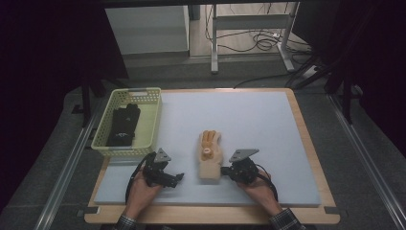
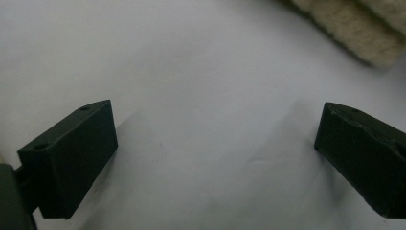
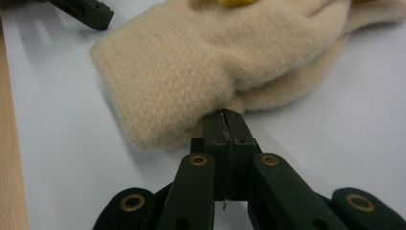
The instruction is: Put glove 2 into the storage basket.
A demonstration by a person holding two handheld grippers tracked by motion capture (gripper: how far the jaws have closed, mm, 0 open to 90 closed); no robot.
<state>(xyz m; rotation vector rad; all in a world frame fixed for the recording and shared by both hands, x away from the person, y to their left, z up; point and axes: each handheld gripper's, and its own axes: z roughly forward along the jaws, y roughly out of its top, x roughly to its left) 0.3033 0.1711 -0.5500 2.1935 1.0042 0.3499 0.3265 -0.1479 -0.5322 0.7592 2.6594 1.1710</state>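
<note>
Pale blue matting (image 1: 249, 120) covered the table, where the right gripper (image 3: 225, 115) pinched a beige glove's (image 3: 191, 62) cuff edge, apparently to lift it. Beside it, the left gripper (image 2: 215, 148) waited, jaws spread wide and empty.

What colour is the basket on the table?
The basket is pale yellow, with dark gloves lying inside. It shows best in the high view.

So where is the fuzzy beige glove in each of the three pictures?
High view: the fuzzy beige knitted glove lies mid-table on the pale blue mat, between the two grippers.
Left gripper view: its cuff edge sits in the top right corner, beyond the open jaws.
Right gripper view: it spreads across the upper middle, its edge at the closed jaws.
Shared landmark: the pale blue mat under it.
</note>
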